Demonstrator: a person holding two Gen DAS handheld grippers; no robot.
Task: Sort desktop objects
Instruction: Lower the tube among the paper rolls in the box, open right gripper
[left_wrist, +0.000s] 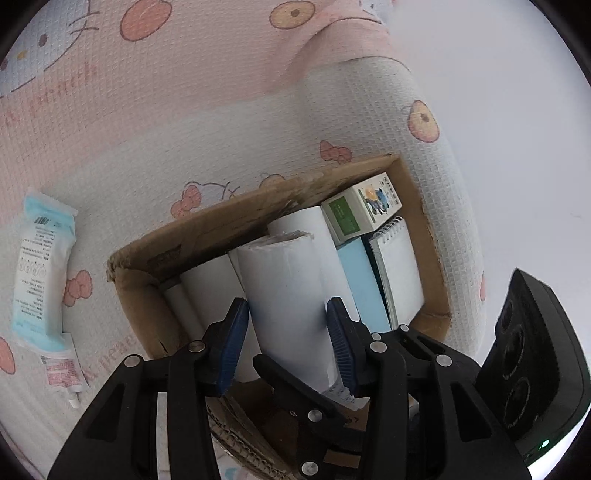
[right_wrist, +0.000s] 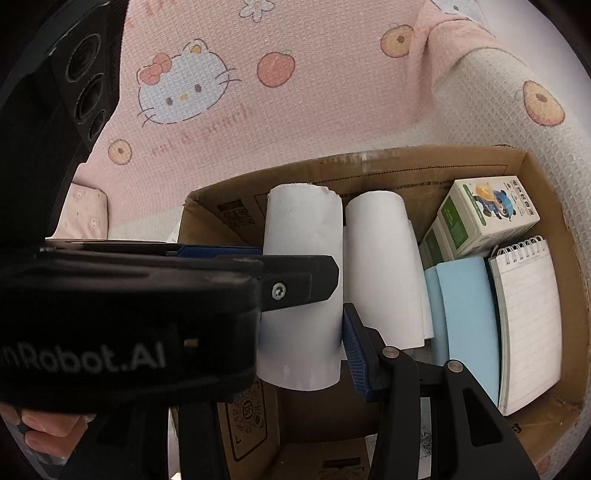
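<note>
A white paper roll (left_wrist: 288, 295) stands up out of an open cardboard box (left_wrist: 221, 229), between the blue pads of my left gripper (left_wrist: 286, 332). The right pad lies at the roll's edge and a thin gap shows at the left pad. In the right wrist view the same roll (right_wrist: 303, 229) sits in my right gripper (right_wrist: 303, 332). Its right fingertip (right_wrist: 354, 350) presses the roll's side, while its left finger is hidden behind the left gripper's black body (right_wrist: 110, 314). More white rolls (right_wrist: 380, 258) stand beside it.
The box (right_wrist: 406, 166) also holds a green and white carton (right_wrist: 487, 218), a light blue book (right_wrist: 465, 325) and a spiral notepad (right_wrist: 524, 325). A pale blue tube (left_wrist: 40, 277) lies on the patterned cloth (left_wrist: 147, 129) left of the box. The right gripper's body (left_wrist: 535, 369) is close by.
</note>
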